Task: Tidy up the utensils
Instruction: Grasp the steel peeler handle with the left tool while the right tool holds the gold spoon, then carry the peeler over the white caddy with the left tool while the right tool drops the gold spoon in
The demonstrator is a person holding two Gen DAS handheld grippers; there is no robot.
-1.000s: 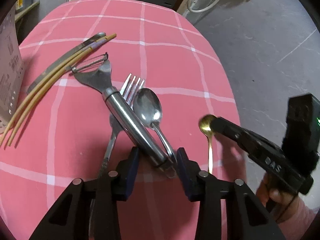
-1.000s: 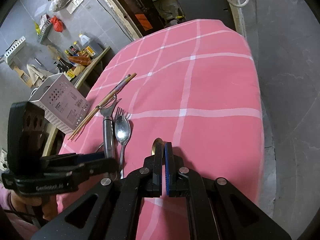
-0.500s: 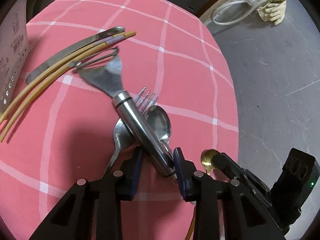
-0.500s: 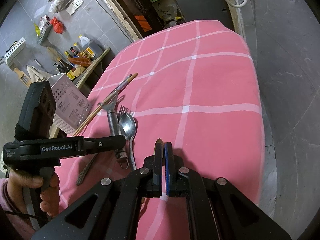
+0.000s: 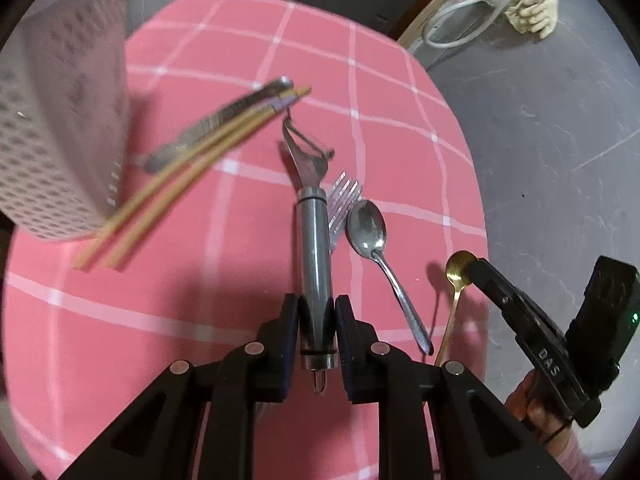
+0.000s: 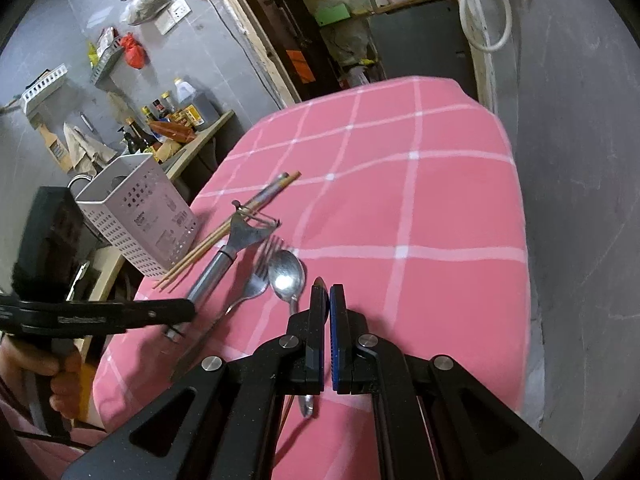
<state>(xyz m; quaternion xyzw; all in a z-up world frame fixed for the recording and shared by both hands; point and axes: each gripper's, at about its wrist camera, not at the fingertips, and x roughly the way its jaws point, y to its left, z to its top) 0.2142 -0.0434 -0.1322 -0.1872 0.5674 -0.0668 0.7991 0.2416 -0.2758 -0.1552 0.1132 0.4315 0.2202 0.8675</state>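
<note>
Peeler (image 5: 313, 240) is sitting clamped by its steel handle in the left gripper (image 5: 317, 322), whose jaws have just been closing; its blade head is pointing away over the pink checked tablecloth (image 5: 200, 320). Right gripper (image 6: 328, 320) is pinching the gold spoon (image 5: 456, 276) with its jaws closed. That spoon is almost hidden in the right wrist view, clear only from the left. Fork (image 6: 256, 280) and silver spoon (image 6: 286, 276) are lying beside the peeler. Chopsticks (image 5: 192, 176) and knife (image 5: 216, 120) are blurring; the perforated caddy (image 6: 136, 216) is reading sharp only from the right.
</note>
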